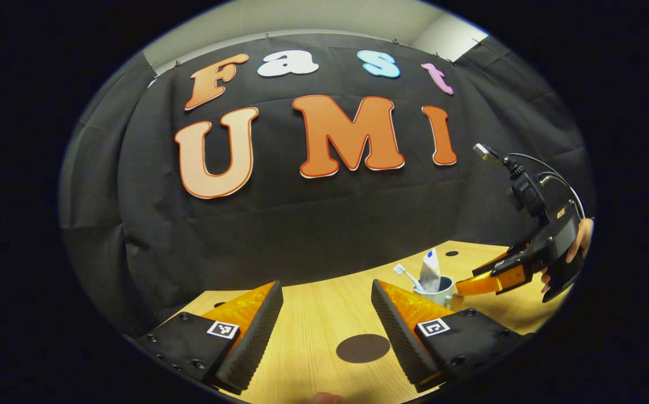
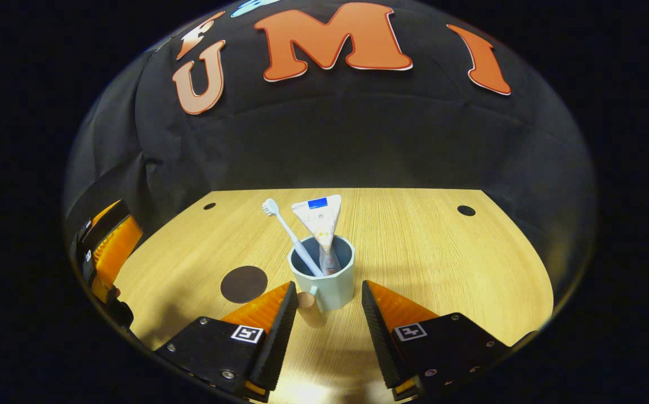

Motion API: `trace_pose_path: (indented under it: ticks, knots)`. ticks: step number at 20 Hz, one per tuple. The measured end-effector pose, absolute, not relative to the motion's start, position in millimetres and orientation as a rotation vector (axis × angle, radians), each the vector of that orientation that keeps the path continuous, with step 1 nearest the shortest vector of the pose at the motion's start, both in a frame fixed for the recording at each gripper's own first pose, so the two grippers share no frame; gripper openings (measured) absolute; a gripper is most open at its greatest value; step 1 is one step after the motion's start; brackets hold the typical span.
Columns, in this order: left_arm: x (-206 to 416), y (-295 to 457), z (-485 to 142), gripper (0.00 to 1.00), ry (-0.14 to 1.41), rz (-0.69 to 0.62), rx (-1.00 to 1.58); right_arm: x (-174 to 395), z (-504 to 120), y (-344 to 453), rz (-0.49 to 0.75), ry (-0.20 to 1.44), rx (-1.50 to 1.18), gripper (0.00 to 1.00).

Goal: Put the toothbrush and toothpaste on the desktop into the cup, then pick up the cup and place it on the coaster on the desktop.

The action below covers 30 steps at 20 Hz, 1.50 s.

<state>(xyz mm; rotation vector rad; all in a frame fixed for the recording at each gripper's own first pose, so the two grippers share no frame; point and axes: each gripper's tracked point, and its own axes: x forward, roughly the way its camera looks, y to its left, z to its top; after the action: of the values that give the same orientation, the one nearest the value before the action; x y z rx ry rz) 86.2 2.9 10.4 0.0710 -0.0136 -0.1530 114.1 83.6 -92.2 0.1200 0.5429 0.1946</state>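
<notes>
- Right gripper view: the right gripper (image 2: 324, 320) has its jaws apart, with the cup (image 2: 327, 278) standing on the bench (image 2: 442, 264) just ahead, its handle toward the camera, nothing clamped.
- One toothbrush (image 2: 291, 235) and one toothpaste (image 2: 320, 224) stand inside the cup.
- One dark round coaster (image 2: 243, 284) lies left of the cup, apart from it.
- Left gripper view: the left gripper (image 1: 327, 314) holds its jaws apart over the bench, the coaster between them; farther off, a hand (image 1: 574, 247) holds the other gripper beside the cup.
</notes>
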Motion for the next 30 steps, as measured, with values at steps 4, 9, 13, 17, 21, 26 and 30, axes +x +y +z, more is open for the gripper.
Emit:
trace_pose_path:
  ticks: [4,9,13,17,21,26,30]
  knots:
    - [81.5,26.3,0.3,1.00,0.009,-0.112,0.043,120.5,-99.3,94.1,0.207,0.625,0.061,0.70]
    - [77.2,45.7,-13.7,1.00,0.032,-0.085,0.016,120.9,-116.9,107.1,0.196,0.742,0.004,0.70]
    - [73.0,56.6,-23.1,0.99,0.049,-0.071,-0.011,127.7,-128.0,102.8,0.161,0.843,-0.013,0.70]
    - [68.0,64.8,-33.4,1.00,0.060,-0.055,-0.032,126.9,-148.6,105.8,0.130,0.972,0.051,0.70]
    - [64.5,55.2,-42.0,1.00,0.087,-0.068,-0.100,130.1,-163.3,112.6,0.104,1.012,0.052,0.70]
    - [64.8,62.5,-48.5,0.99,0.104,-0.048,-0.115,128.0,-171.4,107.9,0.072,1.046,0.051,0.48]
    - [62.1,61.1,-55.8,0.99,0.124,-0.046,-0.119,127.7,-170.3,111.0,0.063,1.026,0.066,0.27]
